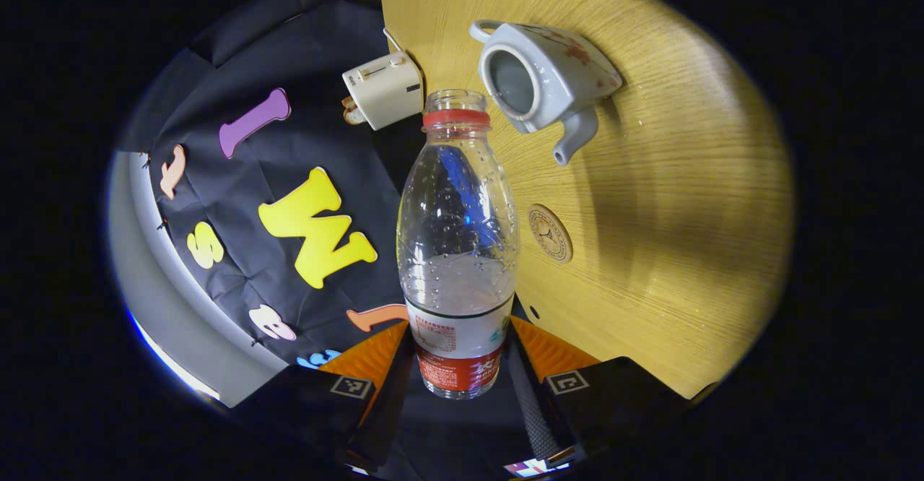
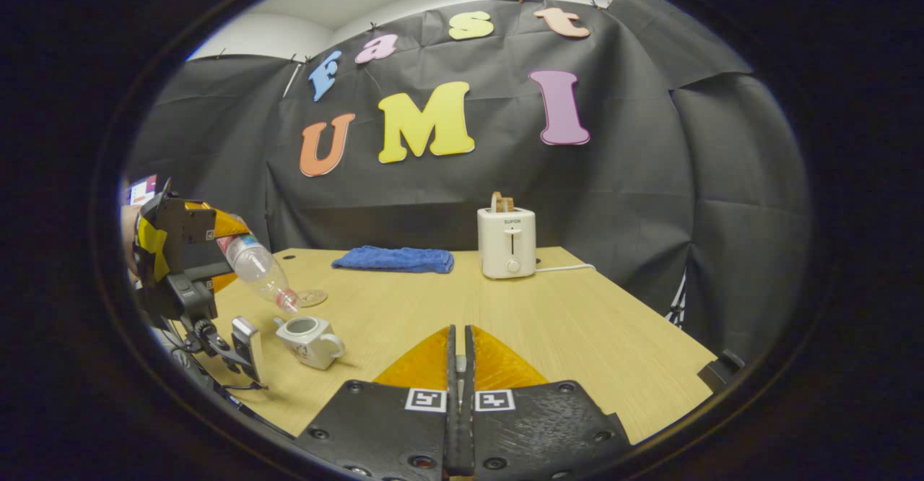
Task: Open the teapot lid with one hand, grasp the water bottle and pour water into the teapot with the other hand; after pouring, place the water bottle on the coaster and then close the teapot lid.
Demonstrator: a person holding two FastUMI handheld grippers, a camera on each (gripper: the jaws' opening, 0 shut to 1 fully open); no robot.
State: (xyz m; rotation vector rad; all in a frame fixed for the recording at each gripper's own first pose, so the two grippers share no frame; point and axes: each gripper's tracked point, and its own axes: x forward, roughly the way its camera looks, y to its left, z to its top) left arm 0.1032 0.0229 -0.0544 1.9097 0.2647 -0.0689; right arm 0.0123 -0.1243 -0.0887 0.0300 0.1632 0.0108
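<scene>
Two containers concern me: water bottle, uncapped, partly filled, clamped at its base between my left gripper's fingers and tilted mouth-down just above the teapot. Teapot sits lidless on the worktop, near the coaster; I cannot tell its contents. Right gripper's fingers nearly closed together; nothing visible between them.

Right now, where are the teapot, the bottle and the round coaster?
teapot [image 1: 538, 76]: left gripper view, its body.
bottle [image 1: 458, 250]: left gripper view, its clear middle.
coaster [image 1: 550, 232]: left gripper view, its centre.
</scene>
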